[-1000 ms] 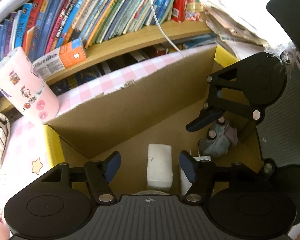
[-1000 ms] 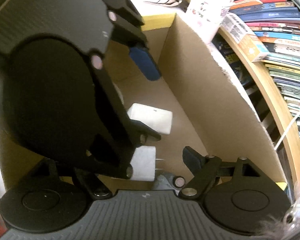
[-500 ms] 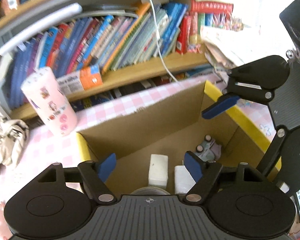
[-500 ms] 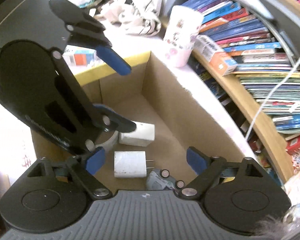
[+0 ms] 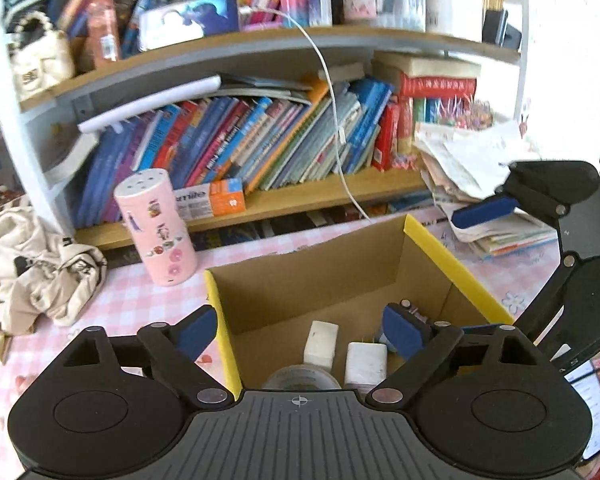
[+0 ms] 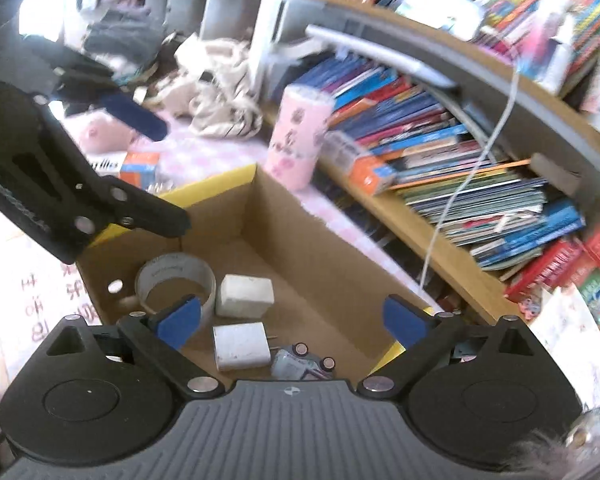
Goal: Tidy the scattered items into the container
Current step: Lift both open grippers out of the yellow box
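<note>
A cardboard box (image 5: 448,264) with yellow rim edges stands on the pink checked tablecloth. Inside it (image 6: 312,248) lie a tape roll (image 6: 172,272), a white block (image 6: 244,294), a white plug charger (image 6: 240,346) and a small toy car (image 6: 300,362). My left gripper (image 5: 300,330) hovers above the box's near end, its jaws opening with nothing held between them. My right gripper (image 6: 292,320) hangs over the box's other side, jaws also opening and empty. Each gripper shows in the other's view, above the box rim. In the left wrist view the car is mostly hidden behind a fingertip (image 5: 402,330).
A pink sticker-covered cylinder (image 5: 156,224) stands just behind the box. Bookshelves (image 5: 260,152) run along the back, with a white cable (image 5: 336,112) hanging down. A beige cloth heap (image 5: 40,268) lies left, a paper stack (image 5: 480,176) right, an orange carton (image 6: 140,166) beyond the box.
Both grippers have risen out of the box and drawn back, with their jaws spreading wider. The white block, charger and car stay on the box floor.
</note>
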